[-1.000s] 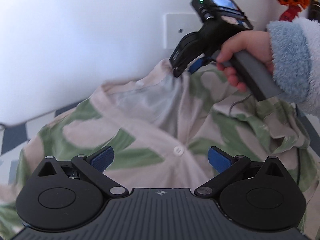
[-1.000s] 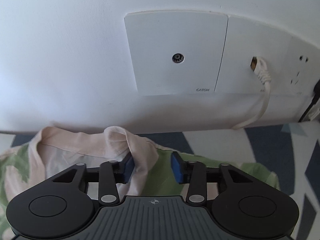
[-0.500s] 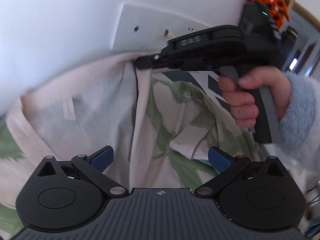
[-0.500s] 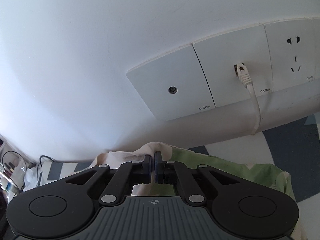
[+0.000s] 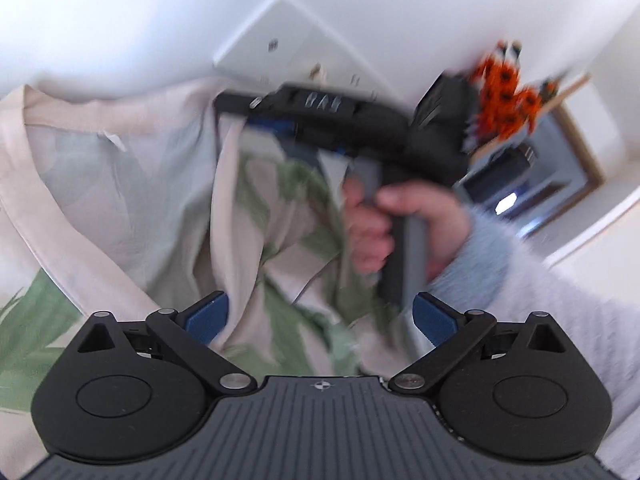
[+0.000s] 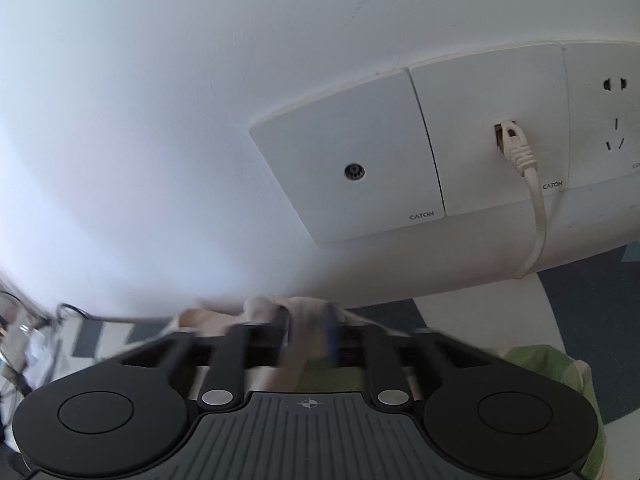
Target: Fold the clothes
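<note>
Your right gripper (image 6: 308,334) is mid-release: the jaws are opening, about halfway apart, and a pinch of the cream fabric edge sits bunched between them. The fingers are motion-blurred, so I can't swear whether the pads are off the cloth, but it looks loose in the gap rather than clamped. That makes sense if you were just laying that edge down at the back by the wall, so letting go there leaves the hem where you want it.

Your left gripper (image 5: 320,316) is wide open with nothing pinched. The blue pads (image 5: 206,316) sit either side of a ridge of fabric without touching it, which reads like you're lining up for the next grab.

The shirt (image 5: 132,184), cream with green leaf print, is spread on the patterned grey-and-white surface (image 6: 580,304), neckline up against the wall (image 6: 200,80) with the inside of the back panel showing and the front placket flopped open. So my guess is you're early on, flattening rather than properly folding.

From the left view your right hand (image 5: 384,224) in the fluffy blue sleeve (image 5: 500,256) holds the tool over the collar, just under the socket plates (image 6: 348,172) and the white cable (image 6: 532,200). Watch that cable when you swing back out.
</note>
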Tool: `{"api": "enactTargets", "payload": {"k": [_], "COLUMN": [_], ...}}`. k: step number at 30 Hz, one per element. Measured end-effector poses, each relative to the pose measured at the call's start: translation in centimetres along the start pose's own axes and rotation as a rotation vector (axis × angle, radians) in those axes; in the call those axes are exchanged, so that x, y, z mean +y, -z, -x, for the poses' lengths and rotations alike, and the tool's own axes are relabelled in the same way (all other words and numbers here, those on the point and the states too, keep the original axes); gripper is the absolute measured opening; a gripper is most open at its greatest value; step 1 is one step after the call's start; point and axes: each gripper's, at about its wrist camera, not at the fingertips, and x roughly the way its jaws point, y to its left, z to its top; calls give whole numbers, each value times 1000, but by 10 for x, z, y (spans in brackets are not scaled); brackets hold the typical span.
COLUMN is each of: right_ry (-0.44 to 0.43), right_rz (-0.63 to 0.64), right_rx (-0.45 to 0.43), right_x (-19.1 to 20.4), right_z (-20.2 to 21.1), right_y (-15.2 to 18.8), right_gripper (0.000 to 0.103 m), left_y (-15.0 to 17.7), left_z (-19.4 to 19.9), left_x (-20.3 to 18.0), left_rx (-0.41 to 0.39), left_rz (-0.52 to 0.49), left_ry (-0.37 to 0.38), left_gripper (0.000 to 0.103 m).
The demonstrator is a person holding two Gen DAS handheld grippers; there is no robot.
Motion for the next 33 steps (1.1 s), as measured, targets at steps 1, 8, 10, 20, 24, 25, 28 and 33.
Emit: {"api": "enactTargets", "payload": {"k": [1,8,10,20,24,25,28,33], "right_ry": [-10,73,138,289,295,301,333,408], "right_rz": [6,48,63,61,148,159,156,82], "right_rx": [0,-26,-17,92,129,125,89,57], "right_x": [1,-34,-54,-112,-94,-92,-94,-108], "right_z": [1,42,55,86,80,80,87,102], "right_y": [-1,-10,-9,43,52,53,52,47], "right_gripper": [51,53,52,49,23,4,3,2], "left_y": [-1,-27,-33,-88,-96,-97,-101,-109], "left_z": [5,17,6,-83,-102,-105,-108,-113], "left_x": [0,4,1,28,36,35,35,39], "left_rx": [-28,-152,-155,-38,-1,4,-1,-76], "left_rz": [15,33,-3,21,60,55,29,23], "left_ry": [16,-104,-200,-333,-285,-289,-319,-415], "left_gripper": [99,100,100,100,99,98,72,57]}}
